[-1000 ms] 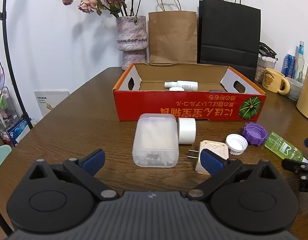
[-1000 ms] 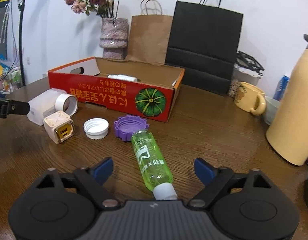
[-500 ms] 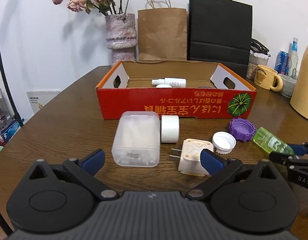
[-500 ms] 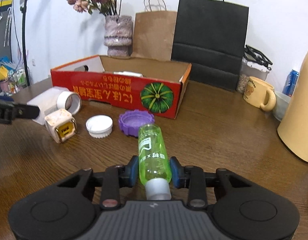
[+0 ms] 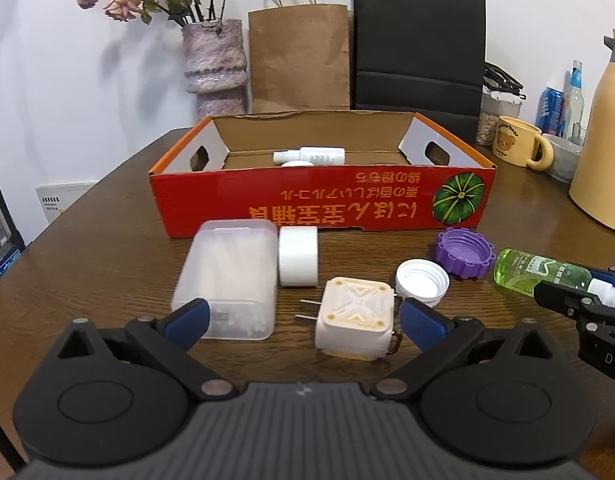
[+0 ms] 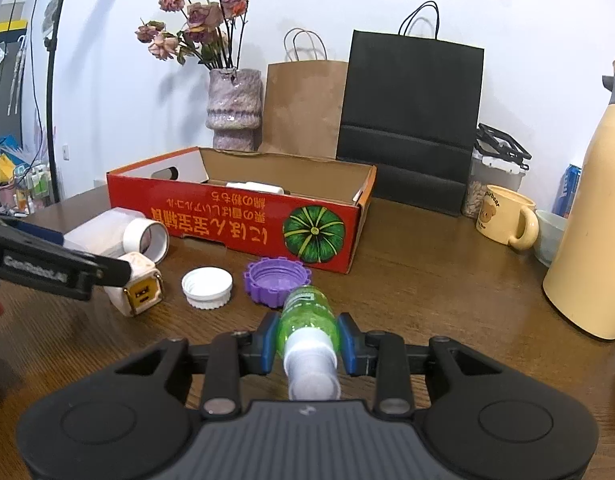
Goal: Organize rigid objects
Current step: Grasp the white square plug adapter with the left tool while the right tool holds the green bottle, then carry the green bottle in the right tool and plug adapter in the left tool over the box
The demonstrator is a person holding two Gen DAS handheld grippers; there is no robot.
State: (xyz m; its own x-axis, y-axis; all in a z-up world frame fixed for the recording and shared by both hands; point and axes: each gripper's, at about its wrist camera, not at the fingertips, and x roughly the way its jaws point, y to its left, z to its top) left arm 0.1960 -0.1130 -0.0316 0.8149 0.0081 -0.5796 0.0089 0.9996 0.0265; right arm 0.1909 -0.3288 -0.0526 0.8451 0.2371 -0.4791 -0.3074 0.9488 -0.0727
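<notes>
while clamped sideways, green bottle [image 6: 305, 312] shows white cap

open tabletop [image 5: 107, 264] left of the clear case [image 5: 231, 276]: free | red box [image 5: 323, 200] front wall bars the far side, top open | charger [image 5: 357, 320], white cap [image 5: 421, 282], purple cap [image 5: 463, 252] crowd the middle | bare wood right of the box up to mug [image 6: 505, 218] and thermos [image 6: 591, 216]: free
</notes>
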